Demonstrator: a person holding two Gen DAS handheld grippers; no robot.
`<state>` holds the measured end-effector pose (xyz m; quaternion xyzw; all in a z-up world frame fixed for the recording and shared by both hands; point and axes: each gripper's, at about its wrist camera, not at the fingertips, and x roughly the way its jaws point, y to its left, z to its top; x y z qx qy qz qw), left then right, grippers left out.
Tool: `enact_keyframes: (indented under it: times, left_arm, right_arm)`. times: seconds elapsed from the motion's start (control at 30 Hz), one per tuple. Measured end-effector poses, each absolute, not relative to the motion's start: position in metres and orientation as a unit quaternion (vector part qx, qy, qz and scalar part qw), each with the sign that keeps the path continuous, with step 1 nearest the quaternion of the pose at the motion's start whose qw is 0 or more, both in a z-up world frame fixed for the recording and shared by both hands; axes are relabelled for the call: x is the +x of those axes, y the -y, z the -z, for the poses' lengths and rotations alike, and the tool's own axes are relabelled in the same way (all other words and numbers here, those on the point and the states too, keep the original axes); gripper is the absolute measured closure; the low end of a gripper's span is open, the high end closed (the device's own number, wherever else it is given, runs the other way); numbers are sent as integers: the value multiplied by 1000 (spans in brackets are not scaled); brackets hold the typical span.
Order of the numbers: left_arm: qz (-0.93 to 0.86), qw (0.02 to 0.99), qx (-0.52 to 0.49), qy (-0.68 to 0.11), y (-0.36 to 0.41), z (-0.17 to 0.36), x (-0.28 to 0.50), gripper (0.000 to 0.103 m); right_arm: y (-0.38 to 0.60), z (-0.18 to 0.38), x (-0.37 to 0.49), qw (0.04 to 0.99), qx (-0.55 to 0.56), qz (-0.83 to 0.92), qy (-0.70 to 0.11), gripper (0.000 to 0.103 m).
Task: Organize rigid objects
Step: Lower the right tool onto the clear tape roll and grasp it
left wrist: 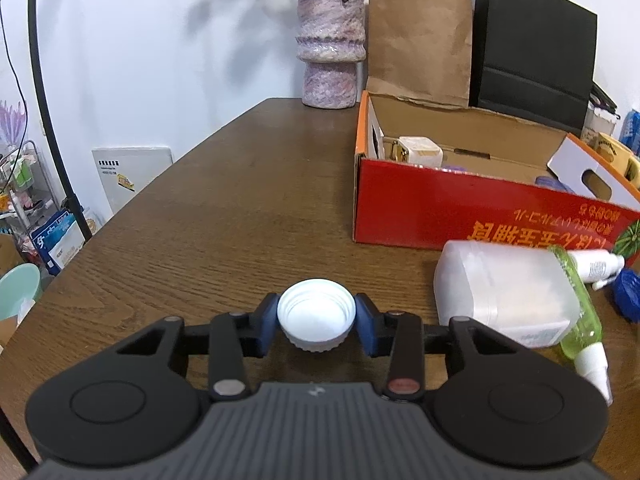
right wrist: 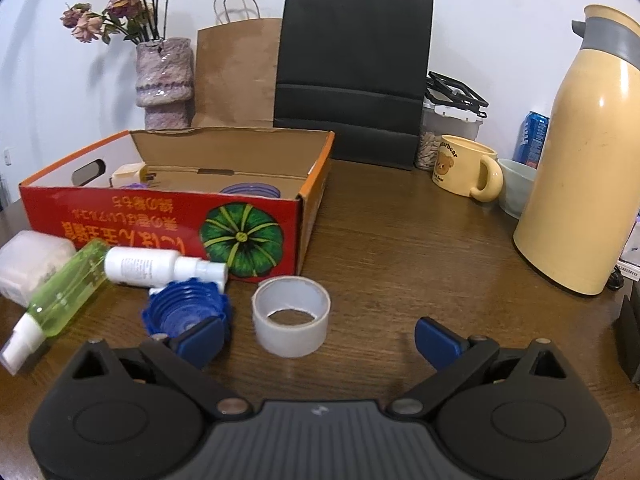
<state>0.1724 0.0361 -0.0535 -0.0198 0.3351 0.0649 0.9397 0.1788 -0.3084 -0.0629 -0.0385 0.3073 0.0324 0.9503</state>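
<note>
A white screw cap [left wrist: 316,320], hollow side up, sits between the blue pads of my left gripper [left wrist: 316,322], which is shut on it just above the wooden table [left wrist: 224,216]. My right gripper [right wrist: 320,338] stands open; a roll of clear tape [right wrist: 291,322] lies just ahead, between its fingers but untouched. A blue ridged lid [right wrist: 186,312] rests by the right gripper's left fingertip. The red cardboard box [right wrist: 160,224] [left wrist: 460,216] stands open behind, holding a cream plug and purple lids.
A green spray bottle [right wrist: 64,292], a white bottle [right wrist: 148,266] and a frosted plastic container [left wrist: 504,284] lie before the box. At the back stand a vase [left wrist: 330,48] and paper bags [right wrist: 352,68]. A cream thermos [right wrist: 592,160], a mug [right wrist: 466,172] and a bowl stand at the right.
</note>
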Motion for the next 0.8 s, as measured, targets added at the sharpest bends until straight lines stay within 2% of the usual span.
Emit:
enact_keyframes:
  times: [0.37,0.67,0.8]
  left_arm:
    - [-67,941,-25,-330,-34,53,175,62]
    - [-67,942,-27,-328,-34,53,174,62]
    - [-66,943,-27,-326,-34,53,173,62]
  right_arm:
    - [311,65,194,949,-23,-38,-313,17]
    - [307,66,196,946,-20,-53,-319,43]
    - [306,66,197,945,-19,-57,-321,59]
